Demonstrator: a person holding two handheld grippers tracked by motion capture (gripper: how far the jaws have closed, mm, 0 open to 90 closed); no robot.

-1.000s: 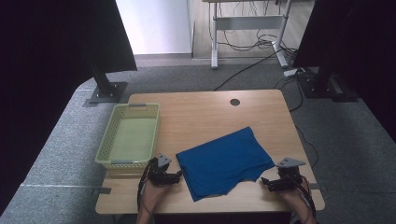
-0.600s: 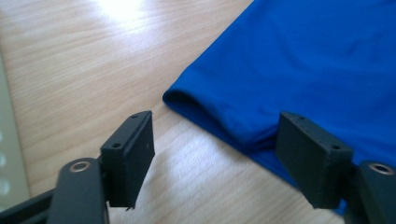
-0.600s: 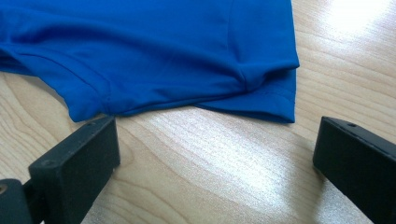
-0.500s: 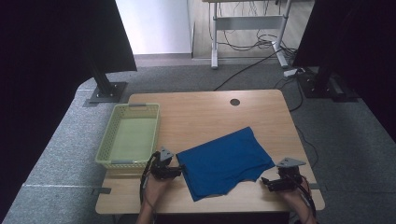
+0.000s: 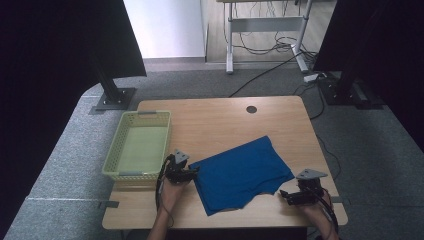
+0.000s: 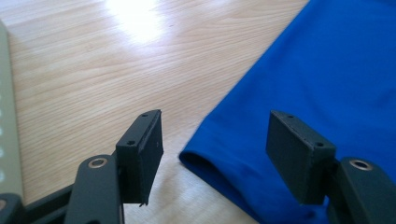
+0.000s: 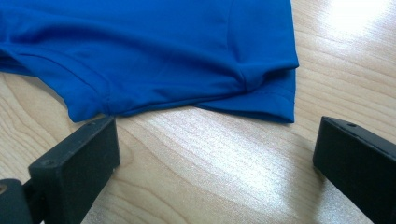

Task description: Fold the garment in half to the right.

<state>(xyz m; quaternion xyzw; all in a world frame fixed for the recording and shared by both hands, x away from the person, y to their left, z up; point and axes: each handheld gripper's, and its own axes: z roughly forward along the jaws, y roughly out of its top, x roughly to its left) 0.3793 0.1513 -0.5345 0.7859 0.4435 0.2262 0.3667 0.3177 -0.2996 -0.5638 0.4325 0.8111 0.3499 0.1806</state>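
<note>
Lying flat, smooth folded blue cloth (image 5: 240, 172), seemingly knit

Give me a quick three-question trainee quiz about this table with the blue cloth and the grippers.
1. True or false: the blue garment lies inside the green basket.
2. Which gripper has a folded garment edge between its jaws: A left, B right?
3. What round feature marks the table's far edge?

Key: 1 false, it lies on the wooden table. 2 A, the left gripper; the right gripper stands open, just short of the hem. 3 a dark cable hole.
</note>
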